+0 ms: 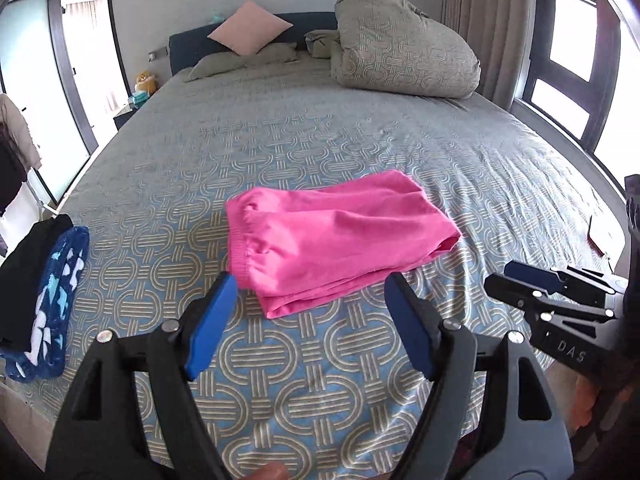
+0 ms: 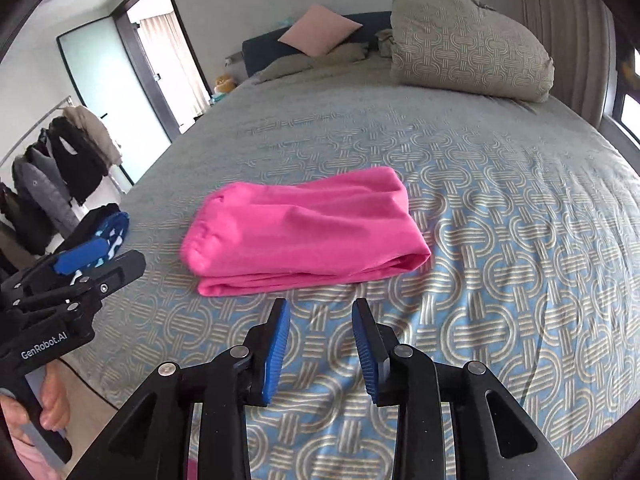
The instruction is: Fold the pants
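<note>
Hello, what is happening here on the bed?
A person holds a gripper in each hand and is folding pants. The pink pants already lie folded on the bed. The left gripper and the right gripper hover just before them, jaws open, holding nothing. Other folded clothes sit to the left.

Bright, even daylight enters through the blown-out glass window panes [image 1: 572,40] at the right and the glass door [image 1: 86,52] at the left. Shadows are soft. Fisheye bending curves the edges, with dark corners.
</note>
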Demonstrator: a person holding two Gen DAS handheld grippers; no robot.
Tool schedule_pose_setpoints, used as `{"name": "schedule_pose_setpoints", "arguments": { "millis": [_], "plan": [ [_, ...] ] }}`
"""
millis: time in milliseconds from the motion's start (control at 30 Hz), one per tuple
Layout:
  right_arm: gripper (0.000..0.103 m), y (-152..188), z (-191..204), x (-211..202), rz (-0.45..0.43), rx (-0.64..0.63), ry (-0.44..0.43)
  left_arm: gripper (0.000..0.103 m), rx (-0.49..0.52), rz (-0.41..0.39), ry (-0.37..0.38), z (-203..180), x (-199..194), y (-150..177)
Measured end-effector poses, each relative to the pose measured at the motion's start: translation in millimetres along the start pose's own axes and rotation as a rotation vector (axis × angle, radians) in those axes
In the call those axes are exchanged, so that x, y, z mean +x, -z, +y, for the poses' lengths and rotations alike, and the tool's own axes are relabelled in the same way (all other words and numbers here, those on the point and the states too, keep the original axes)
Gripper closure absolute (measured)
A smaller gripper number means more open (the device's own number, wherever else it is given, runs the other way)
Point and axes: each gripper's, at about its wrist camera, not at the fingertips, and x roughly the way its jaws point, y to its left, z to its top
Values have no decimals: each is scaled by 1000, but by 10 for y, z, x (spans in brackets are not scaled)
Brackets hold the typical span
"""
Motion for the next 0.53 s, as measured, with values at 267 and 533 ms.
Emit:
{"name": "schedule_pose_setpoints", "arguments": {
  "millis": [267,533],
  "plan": [
    [59,42,45,-364,-43,15,14,23,-17,-22,-4,-134,-243,110],
    [59,100,154,-487,-62,17,10,23,-5,-85,-21,-178,-526,156]
  ]
}}
